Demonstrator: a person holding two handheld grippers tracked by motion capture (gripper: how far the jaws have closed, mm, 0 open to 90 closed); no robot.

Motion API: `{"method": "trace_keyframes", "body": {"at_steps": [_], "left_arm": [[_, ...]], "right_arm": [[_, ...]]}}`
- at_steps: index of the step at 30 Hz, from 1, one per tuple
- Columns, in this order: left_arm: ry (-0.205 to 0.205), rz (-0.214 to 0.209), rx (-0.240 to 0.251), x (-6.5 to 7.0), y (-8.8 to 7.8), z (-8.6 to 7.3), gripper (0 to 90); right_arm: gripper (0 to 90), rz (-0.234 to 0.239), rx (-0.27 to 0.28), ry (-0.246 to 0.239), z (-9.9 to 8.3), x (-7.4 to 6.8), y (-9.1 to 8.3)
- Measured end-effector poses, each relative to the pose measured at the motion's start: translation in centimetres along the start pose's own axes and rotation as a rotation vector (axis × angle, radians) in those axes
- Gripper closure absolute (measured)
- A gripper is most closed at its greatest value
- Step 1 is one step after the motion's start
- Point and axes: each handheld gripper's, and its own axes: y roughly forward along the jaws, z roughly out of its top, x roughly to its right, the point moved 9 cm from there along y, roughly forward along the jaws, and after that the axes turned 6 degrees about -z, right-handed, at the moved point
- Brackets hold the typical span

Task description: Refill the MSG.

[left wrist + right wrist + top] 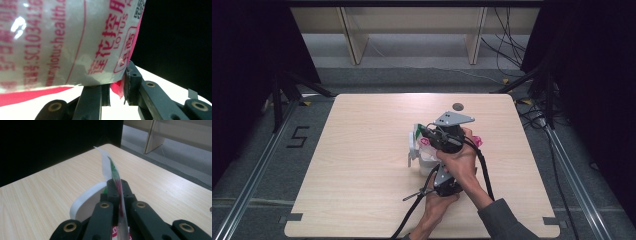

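A clear plastic bag (476, 141) with red print and a green patch is held upright over a white cup (421, 156) at the middle of the table. My right gripper (426, 133) comes in from the right and is shut on the bag's thin top edge (113, 170), with the cup's white rim (82, 197) just below its jaws. My left gripper (435, 165) points away from the person, low beside the cup. Its jaws pinch the bag's red bottom corner (117, 89), and the printed bag wall (62, 42) hangs close in front of its camera.
The light wooden table (362, 165) has a small round dark hole (457, 106) near its far edge. Black cables (484, 170) trail from both grippers toward the person. Shelf legs (354, 40) stand behind the table, and stand legs (277, 100) are at the left.
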Motion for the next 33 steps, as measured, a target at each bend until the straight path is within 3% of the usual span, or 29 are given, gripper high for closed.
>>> {"method": "trace_keyframes", "body": {"at_steps": [1, 3, 5, 6, 7, 8, 9, 10, 11, 22, 24, 25, 26, 27, 28, 29, 30, 31, 33], "left_arm": [[0.078, -0.006, -0.083, -0.5, -0.6, -0.5, 77.5], [0.081, 0.001, -0.104, -0.6, -0.7, -0.6, 77.5], [-0.004, 0.010, -0.025, -0.1, -0.1, -0.1, 77.5], [-0.004, 0.010, -0.025, -0.1, -0.1, -0.1, 77.5], [0.032, -0.015, -0.042, -0.3, -0.2, -0.2, 77.5], [0.051, -0.008, -0.064, -0.4, -0.5, -0.3, 77.6], [0.034, 0.002, -0.054, -0.4, -0.4, -0.2, 77.5], [-0.011, -0.006, 0.002, -0.1, 0.0, 0.1, 77.5], [-0.016, -0.007, 0.004, -0.1, 0.0, 0.1, 77.5], [-0.013, -0.005, 0.006, -0.2, 0.0, 0.1, 77.5], [-0.029, -0.020, 0.013, -0.1, 0.0, 0.2, 77.5], [0.000, 0.004, -0.032, -0.4, -0.4, 0.0, 77.5], [0.000, 0.004, -0.032, -0.4, -0.4, 0.0, 77.5], [-0.026, -0.013, 0.014, 0.0, -0.2, 0.3, 77.5], [-0.026, -0.013, 0.014, 0.0, -0.2, 0.3, 77.5], [0.024, -0.011, -0.042, -0.3, -0.5, 0.0, 77.5], [0.024, -0.011, -0.042, -0.3, -0.5, 0.0, 77.5], [-0.040, -0.017, 0.028, 0.2, 0.0, 0.4, 77.5], [-0.022, -0.019, 0.003, 0.1, -0.1, 0.1, 77.5]], "right_arm": [[90.0, 0.009, 0.017, 0.001, 0.3, 0.0, 0.0], [90.0, 0.003, 0.007, 0.013, 0.2, 0.1, -0.2], [90.0, -0.010, -0.004, -0.014, 0.0, 0.1, 0.1], [90.0, -0.010, -0.004, -0.014, 0.0, 0.1, 0.1], [90.0, -0.008, -0.007, -0.012, 0.0, 0.1, 0.1], [90.0, 0.011, 0.011, -0.008, 0.2, 0.0, 0.2], [90.0, 0.012, 0.015, 0.001, 0.3, 0.0, 0.1], [90.0, 0.005, 0.017, -0.005, 0.3, 0.0, 0.1], [90.0, -0.005, 0.007, -0.021, 0.2, 0.0, 0.2], [90.0, -0.001, 0.006, -0.031, 0.2, 0.1, 0.3], [90.0, -0.005, 0.006, -0.030, 0.2, 0.1, 0.2], [90.0, 0.004, -0.006, 0.011, 0.2, -0.2, 0.1], [90.0, 0.004, -0.006, 0.011, 0.2, -0.2, 0.1], [90.0, 0.010, 0.003, 0.008, 0.3, -0.3, 0.1], [90.0, 0.010, 0.003, 0.008, 0.3, -0.3, 0.1], [90.0, 0.004, 0.010, 0.006, 0.4, -0.2, 0.1], [90.0, 0.004, 0.010, 0.006, 0.4, -0.2, 0.1], [90.0, 0.000, -0.002, -0.007, 0.3, -0.2, 0.0], [90.0, -0.003, -0.013, -0.017, 0.0, -0.2, 0.2]]}}
